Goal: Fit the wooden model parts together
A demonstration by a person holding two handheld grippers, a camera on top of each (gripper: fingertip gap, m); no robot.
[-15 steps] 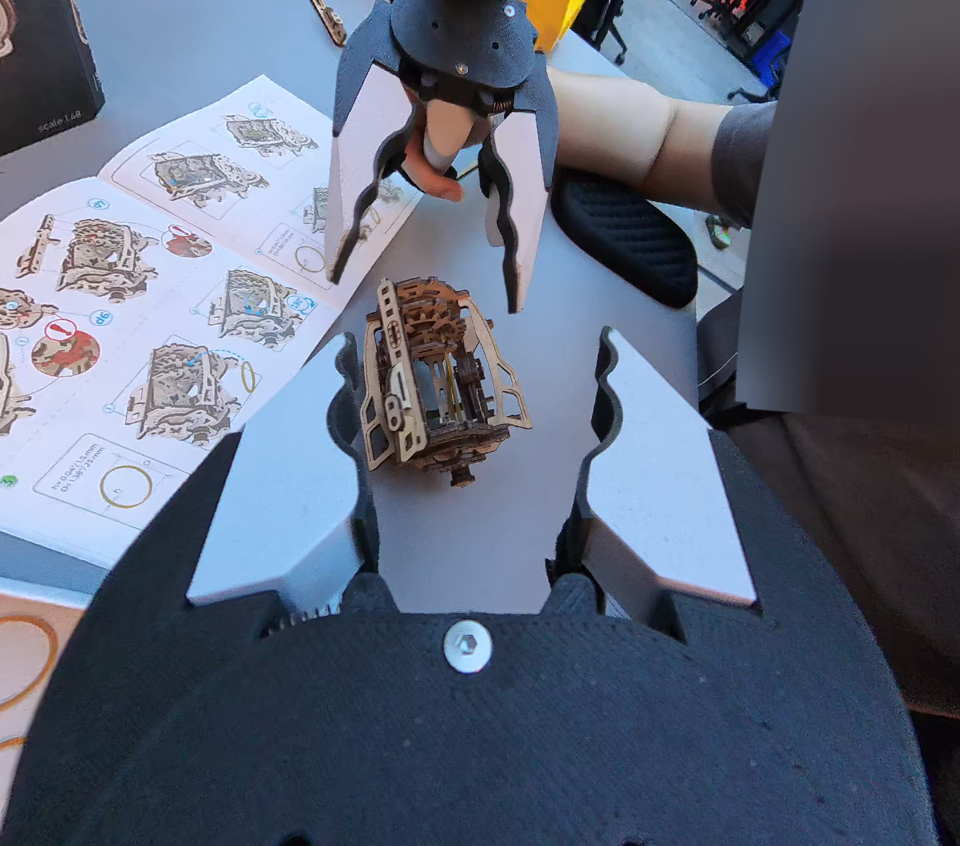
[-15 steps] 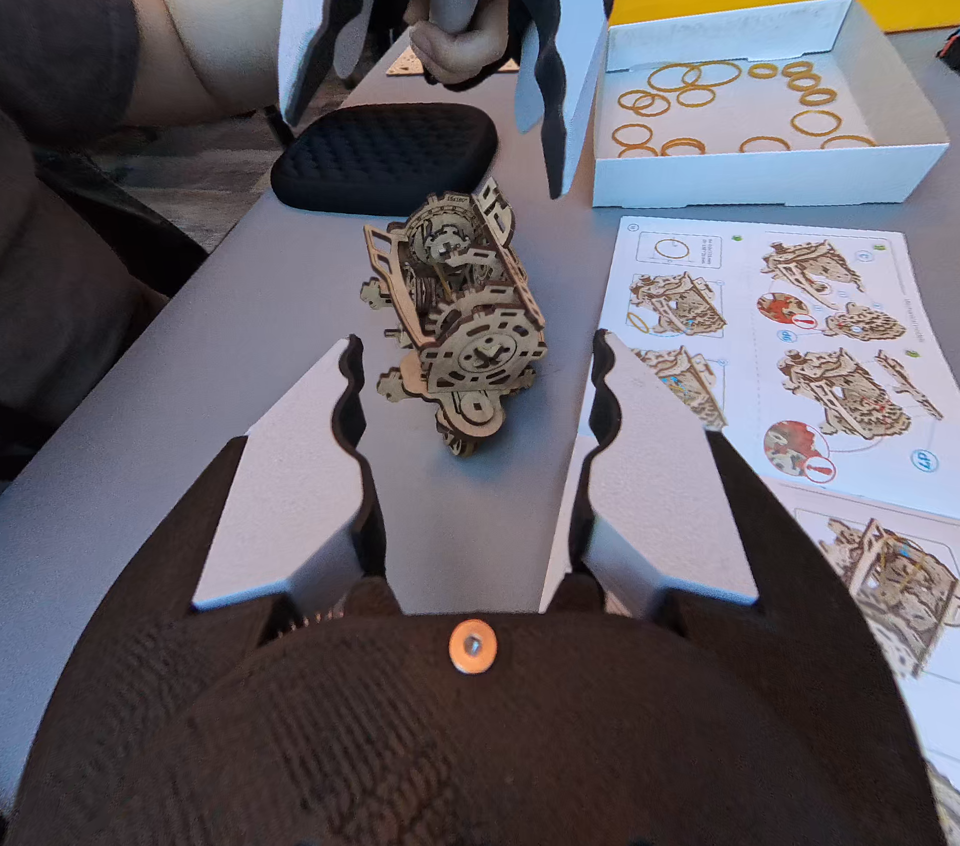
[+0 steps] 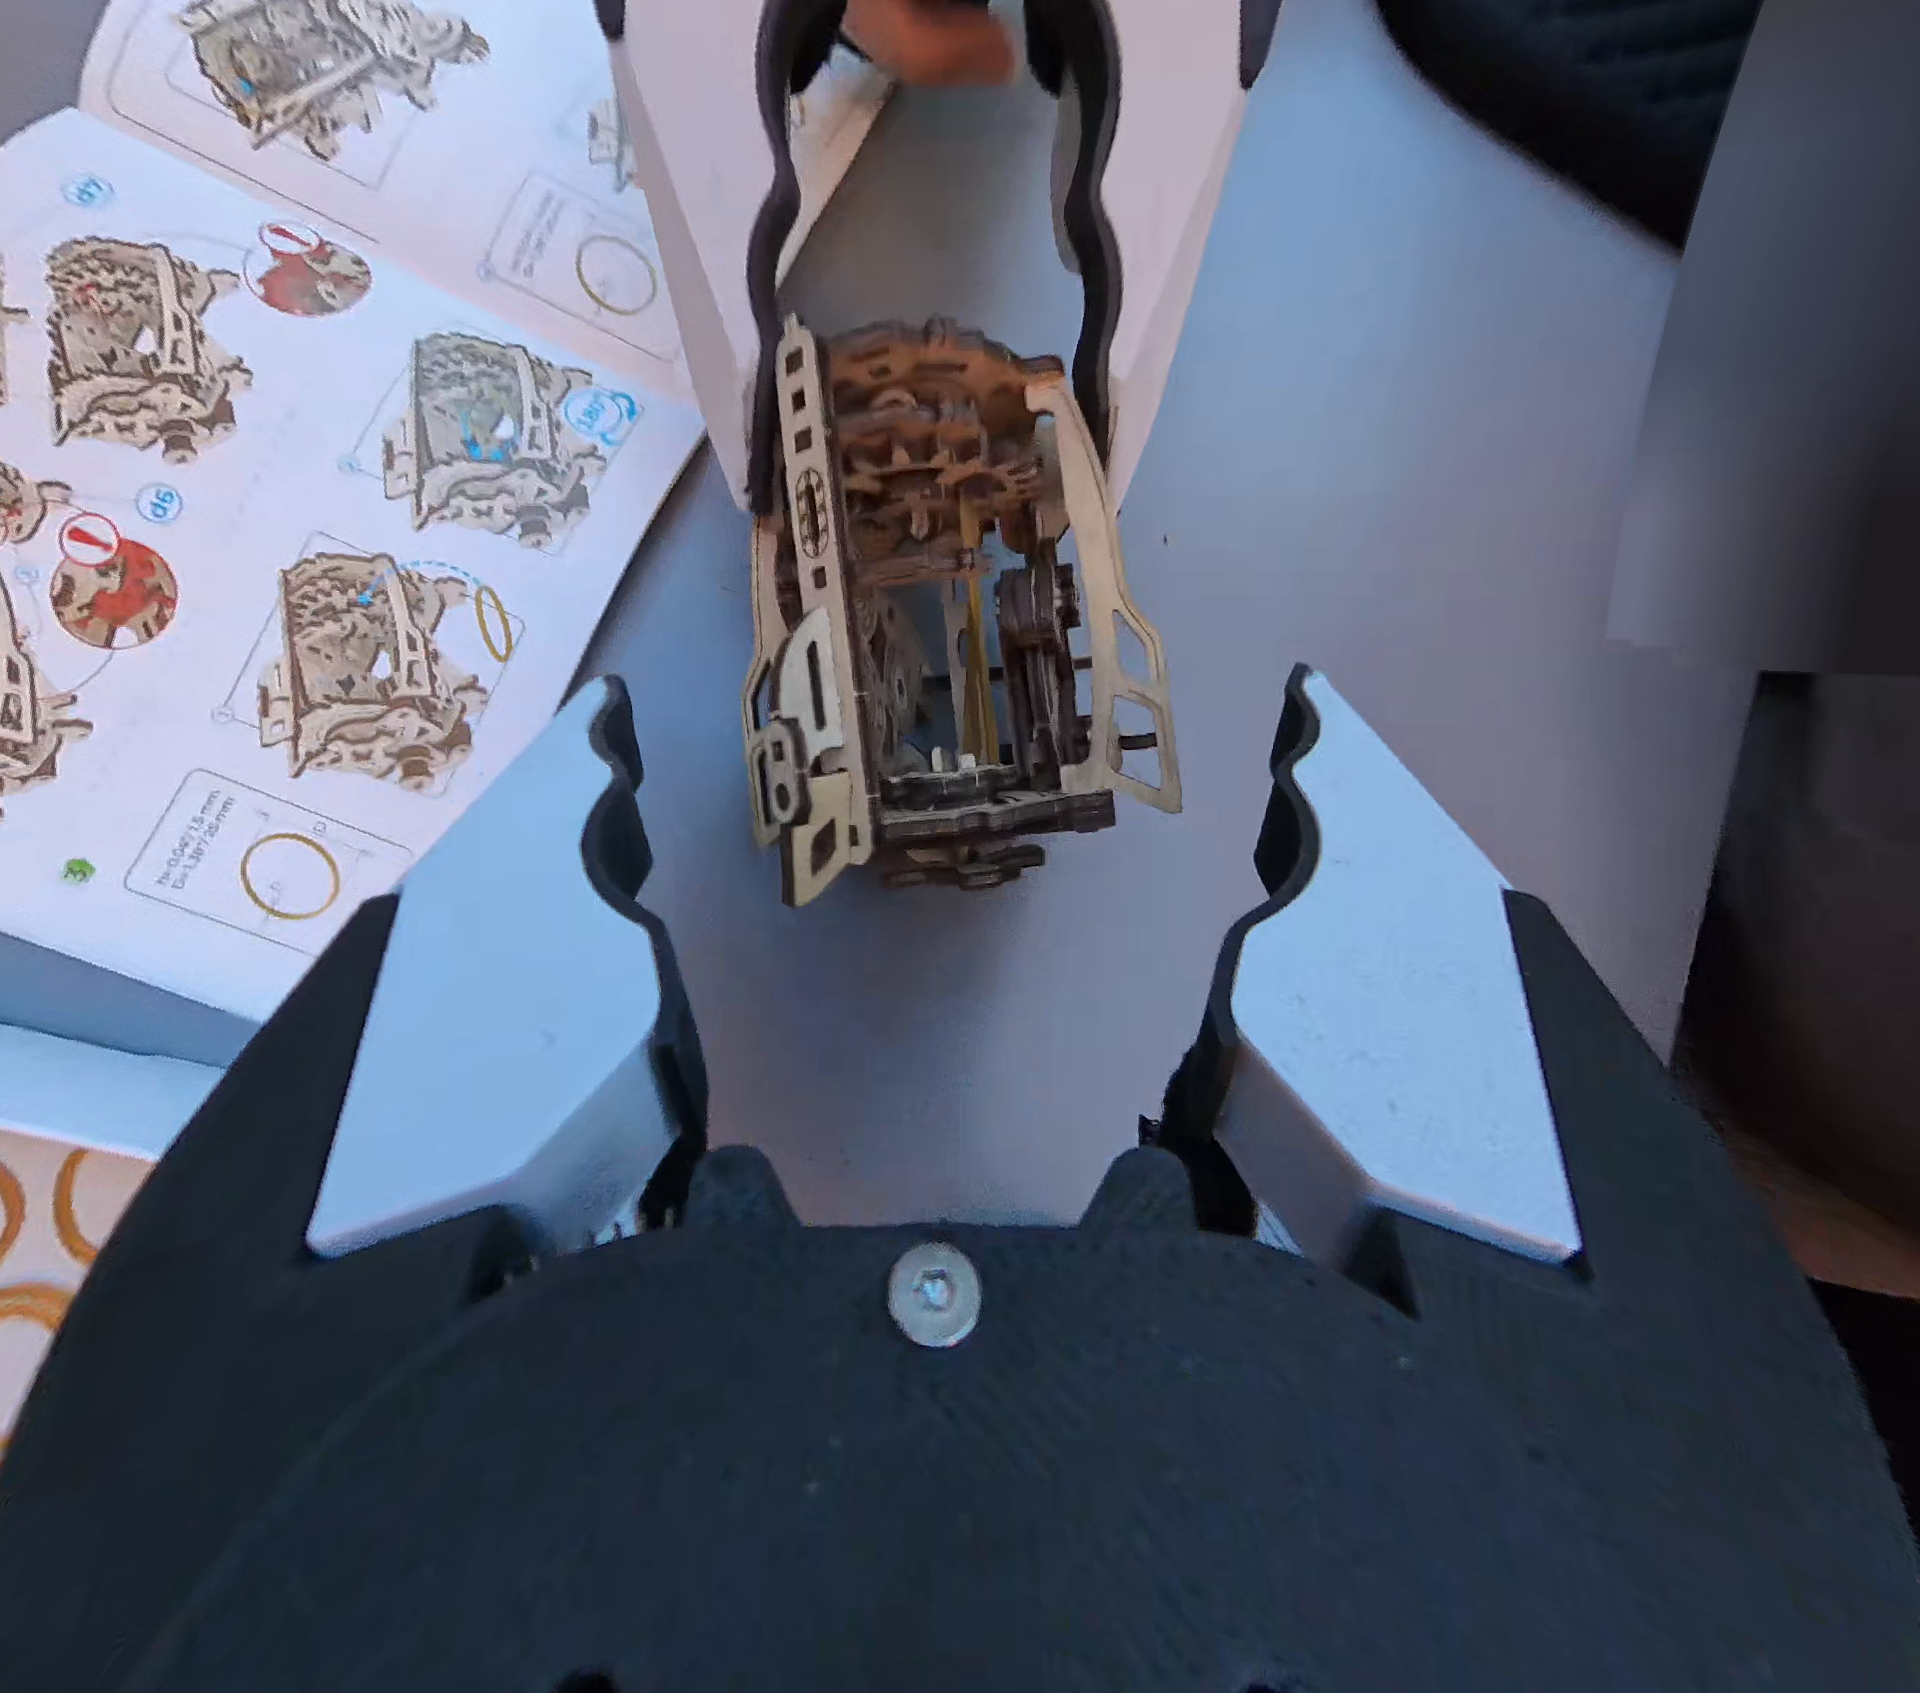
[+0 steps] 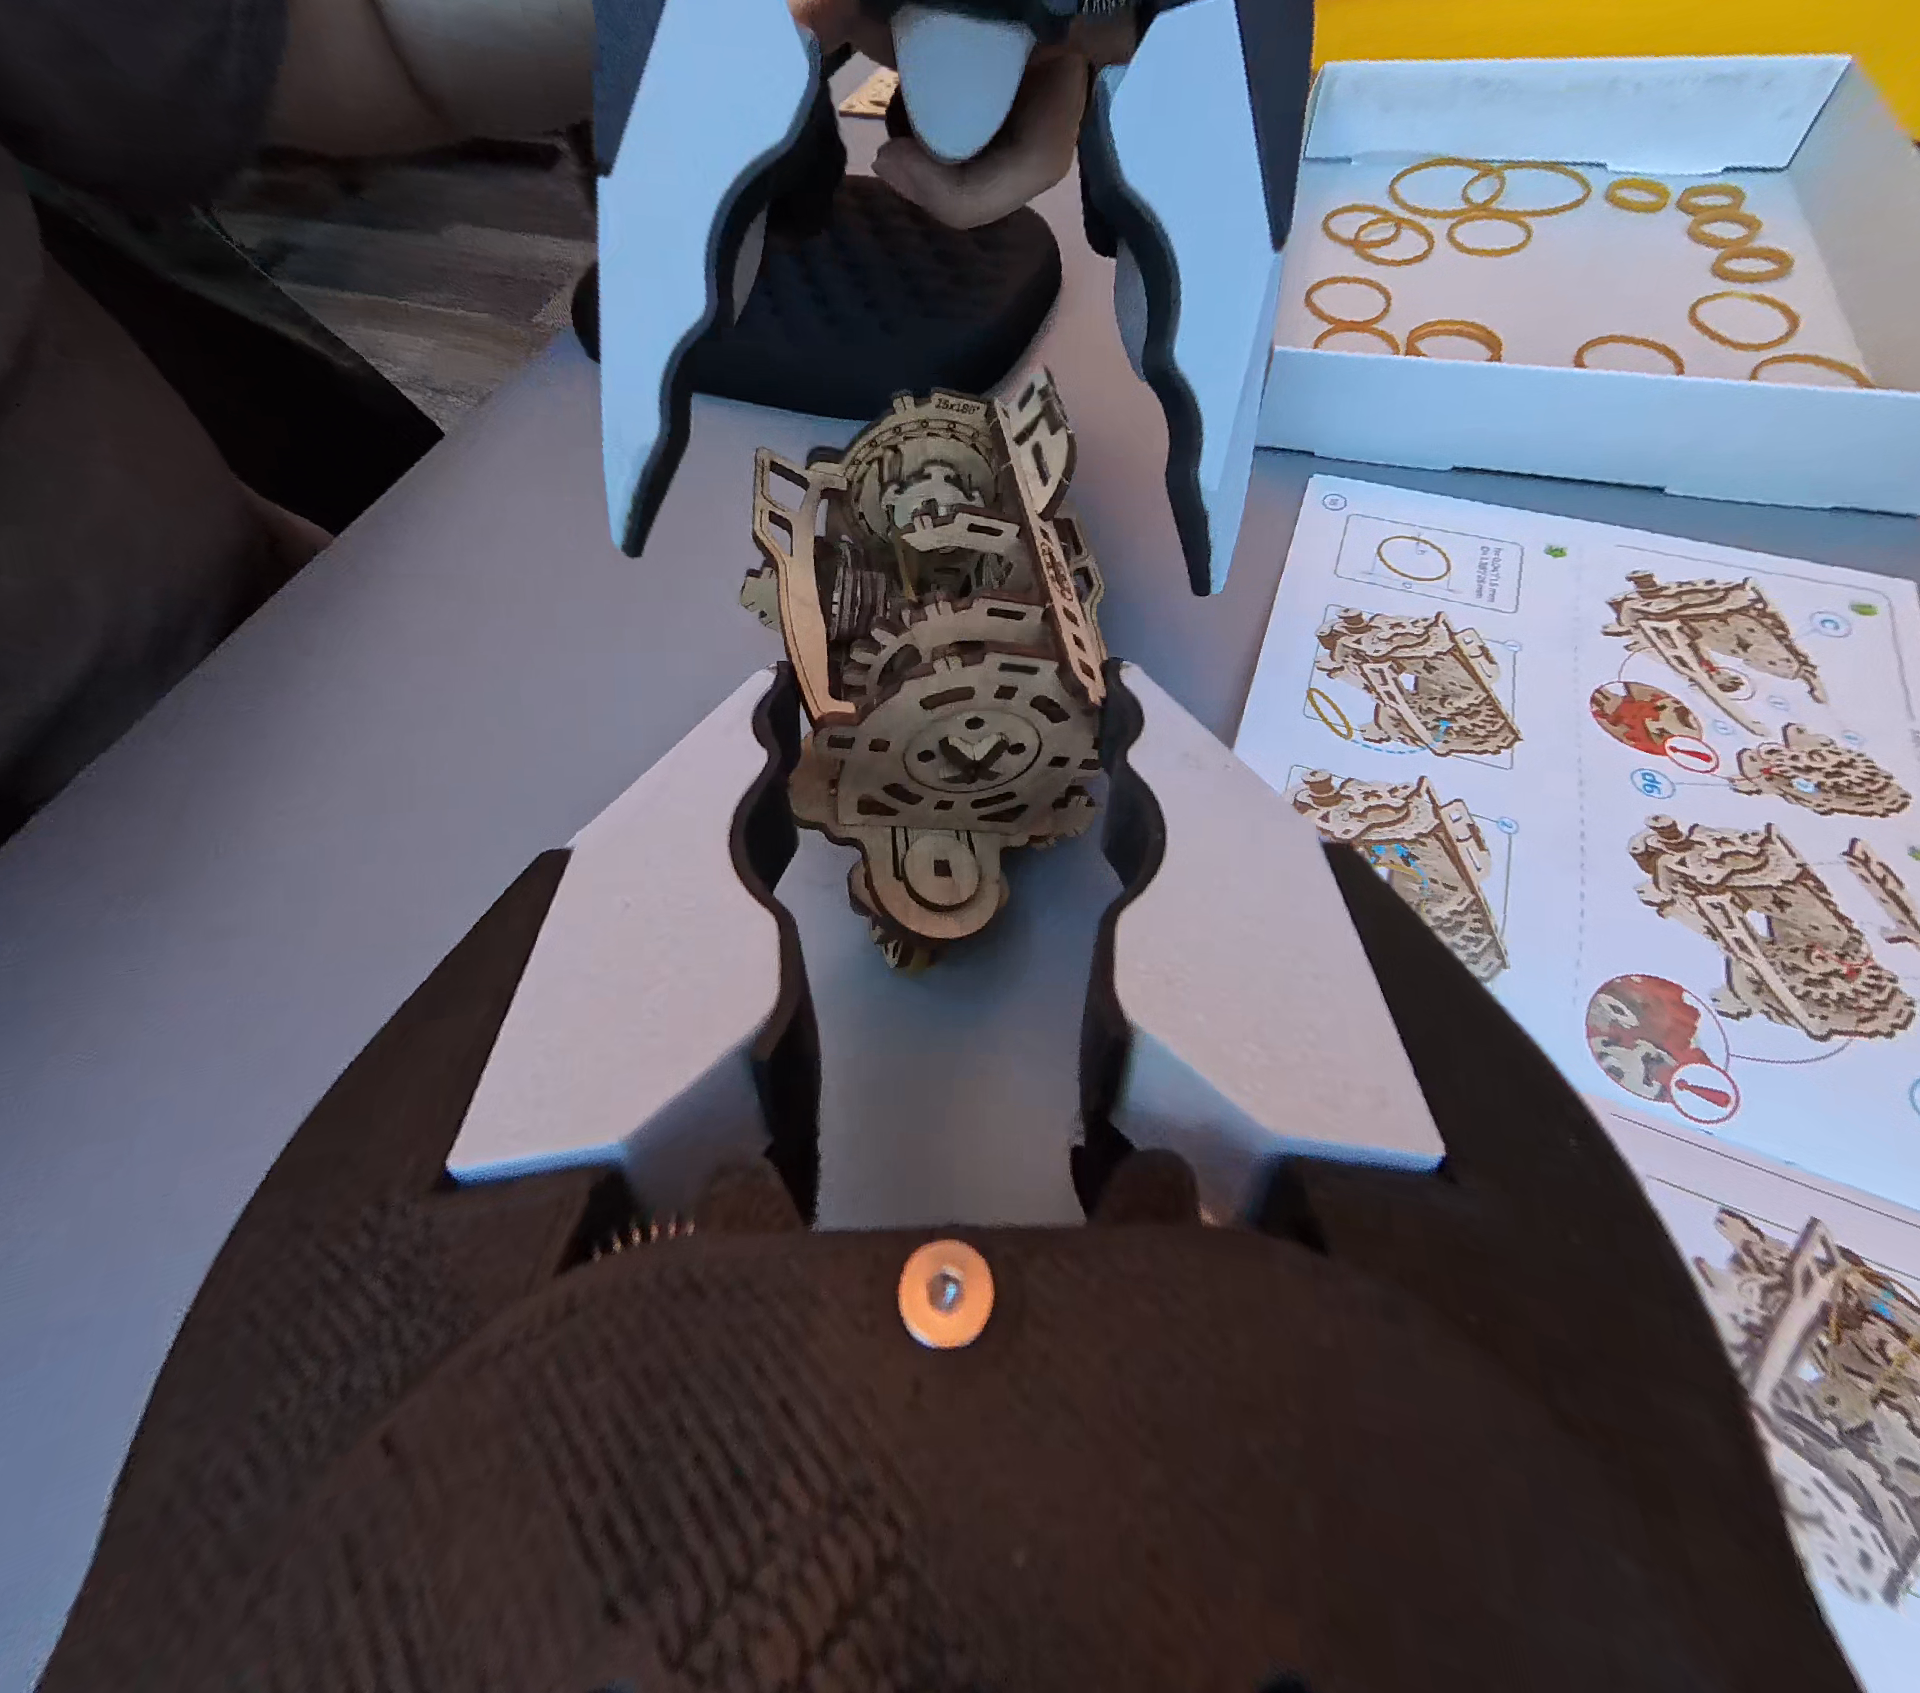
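Wooden model [image 4: 940, 687]: partly built laser-cut plywood assembly of pale slotted side frames around darker gears and one yellow band, round slotted end plate with a cross-shaped centre facing the right wrist view, standing tilted on the grey table [image 4: 312, 812] just beside the open instruction booklet [image 4: 1621, 770].

Both wrist views face each other, close above the shared wooden model [image 3: 940, 615]

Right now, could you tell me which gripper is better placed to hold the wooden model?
The right gripper: its fingers already flank the wooden model, apparently touching both sides. The left gripper is wide open, fingertips short of it.
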